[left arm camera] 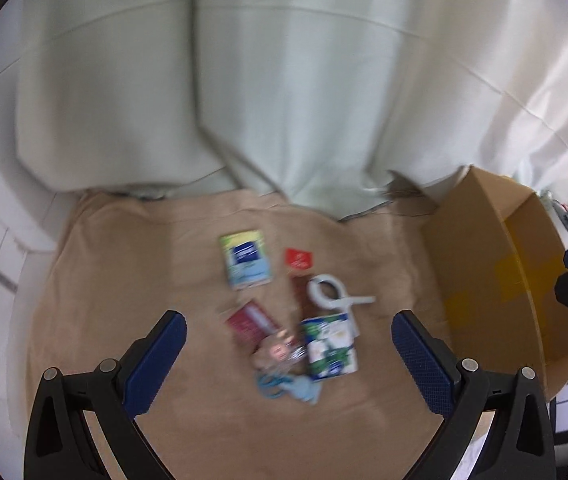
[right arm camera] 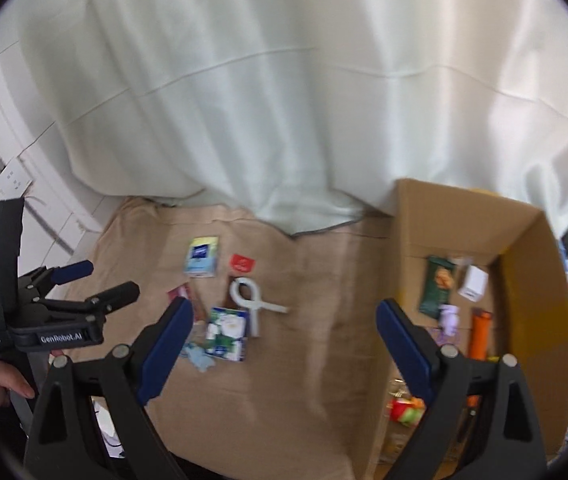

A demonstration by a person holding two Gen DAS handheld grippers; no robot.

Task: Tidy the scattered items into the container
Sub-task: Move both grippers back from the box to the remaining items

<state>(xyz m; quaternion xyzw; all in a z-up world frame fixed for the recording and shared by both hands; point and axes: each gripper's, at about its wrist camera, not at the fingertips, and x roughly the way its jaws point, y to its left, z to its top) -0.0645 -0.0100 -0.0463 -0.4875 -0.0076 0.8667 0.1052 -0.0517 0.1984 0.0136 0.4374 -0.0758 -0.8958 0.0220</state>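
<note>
Brown box (right arm camera: 523,280) sits on the right with some things already inside. More things lie in a pile (left arm camera: 307,336) on the tan cloth (left arm camera: 124,280). Both grippers, left (left arm camera: 288,354) and right (right arm camera: 284,344), are wide apart and hold nothing. Best to go down slowly over one thing, maybe the white clip (left arm camera: 331,292), and pinch only that.

So everything's clumped mid-table (left arm camera: 124,248): a tissue pack (left arm camera: 246,259) sits furthest back, a small sachet (left arm camera: 297,259) just to its right. In front of those, a looped plastic clip (left arm camera: 329,292), then a printed pouch (left arm camera: 329,346) nearest, with another flat packet (left arm camera: 250,322) to its left. The cardboard box (right arm camera: 531,280) stands off to the right, well apart, with several items already in it. A curtain (right arm camera: 284,100) hangs behind the lot.
</note>
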